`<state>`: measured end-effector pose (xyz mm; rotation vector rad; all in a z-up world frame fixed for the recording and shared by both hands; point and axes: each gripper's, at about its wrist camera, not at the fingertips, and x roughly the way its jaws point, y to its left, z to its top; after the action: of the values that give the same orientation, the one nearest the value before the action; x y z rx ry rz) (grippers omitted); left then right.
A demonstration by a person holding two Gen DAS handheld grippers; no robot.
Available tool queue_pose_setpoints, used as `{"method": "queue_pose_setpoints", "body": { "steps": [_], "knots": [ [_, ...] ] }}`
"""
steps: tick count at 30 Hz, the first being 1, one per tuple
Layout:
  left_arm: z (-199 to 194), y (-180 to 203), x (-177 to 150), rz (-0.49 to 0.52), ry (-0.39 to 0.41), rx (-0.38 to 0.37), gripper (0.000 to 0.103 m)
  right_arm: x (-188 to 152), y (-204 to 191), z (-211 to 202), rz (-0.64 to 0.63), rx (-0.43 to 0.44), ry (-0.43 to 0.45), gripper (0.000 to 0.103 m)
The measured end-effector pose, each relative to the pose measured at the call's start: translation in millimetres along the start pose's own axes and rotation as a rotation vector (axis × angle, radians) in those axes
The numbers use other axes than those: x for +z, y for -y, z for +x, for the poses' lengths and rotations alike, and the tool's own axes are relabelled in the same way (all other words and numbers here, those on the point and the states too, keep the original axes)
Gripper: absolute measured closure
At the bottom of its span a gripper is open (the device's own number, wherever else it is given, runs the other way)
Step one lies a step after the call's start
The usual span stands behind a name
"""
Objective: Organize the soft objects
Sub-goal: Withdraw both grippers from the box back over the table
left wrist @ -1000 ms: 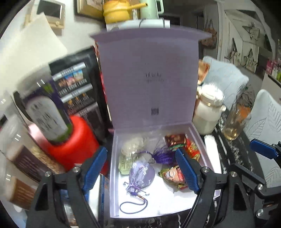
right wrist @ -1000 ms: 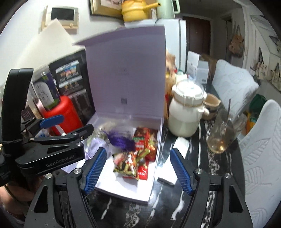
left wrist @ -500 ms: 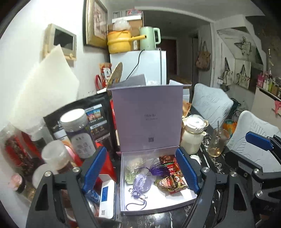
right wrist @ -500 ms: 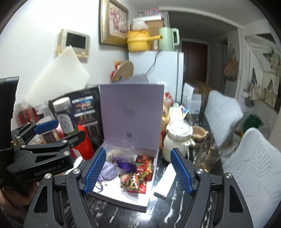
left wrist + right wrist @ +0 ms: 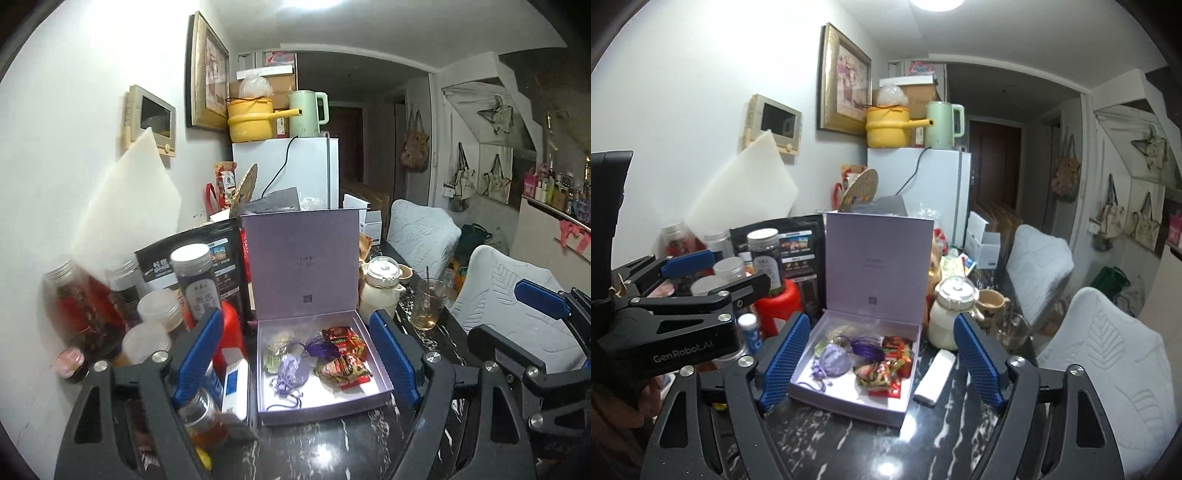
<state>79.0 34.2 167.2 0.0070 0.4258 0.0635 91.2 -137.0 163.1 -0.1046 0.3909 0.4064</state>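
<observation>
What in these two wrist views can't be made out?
- Lid print: too small, both views.
- Pale item behind the pouch in the box: left view, partly covered.
- Jars at lower left: left view, behind the left gripper.
- Right gripper: opening, nothing between its jaws.

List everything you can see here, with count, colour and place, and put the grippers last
gift box: one, lilac, lid standing open, on the dark marble table.
sachet: one, lilac, in the box at its left.
tassel: one, purple, in the box behind the sachet.
snack packets: several, red and green, in the box at its right.
white pack: one, on the table right of the box.
ceramic jar: one, cream, behind the pack.
glass: one, clear, right of the jar.
red canister: one, left of the box.
lidded jars: several, far left.
left gripper: open, empty.
right gripper: jaws opening, empty.
</observation>
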Motion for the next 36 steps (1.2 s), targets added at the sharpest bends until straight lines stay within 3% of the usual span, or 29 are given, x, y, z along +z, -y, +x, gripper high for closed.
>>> {"method": "queue_pose_setpoints", "body": {
  "steps": [4, 6, 10, 16, 36],
  "knots": [
    [-23, -2, -12, -0.002, 0.008, -0.004, 0.018, -12, -7, -22, 0.0, -0.007, 0.01, 0.017],
    [-37, -2, -21, -0.003, 0.019, -0.001, 0.0, -18, -10, -31, 0.004, -0.012, 0.011, 0.017],
    [-58, -3, -35, -0.001, 0.039, 0.015, 0.0, -32, -15, -47, 0.016, -0.014, 0.004, 0.017],
    [-72, -3, -55, -0.006, 0.009, 0.002, 0.0, -55, -22, -63, 0.044, -0.013, -0.016, 0.017],
    [-51, -5, -119, -0.017, -0.15, -0.016, 0.0, -116, -30, -61, 0.103, -0.049, -0.134, 0.017]
  ]
}}
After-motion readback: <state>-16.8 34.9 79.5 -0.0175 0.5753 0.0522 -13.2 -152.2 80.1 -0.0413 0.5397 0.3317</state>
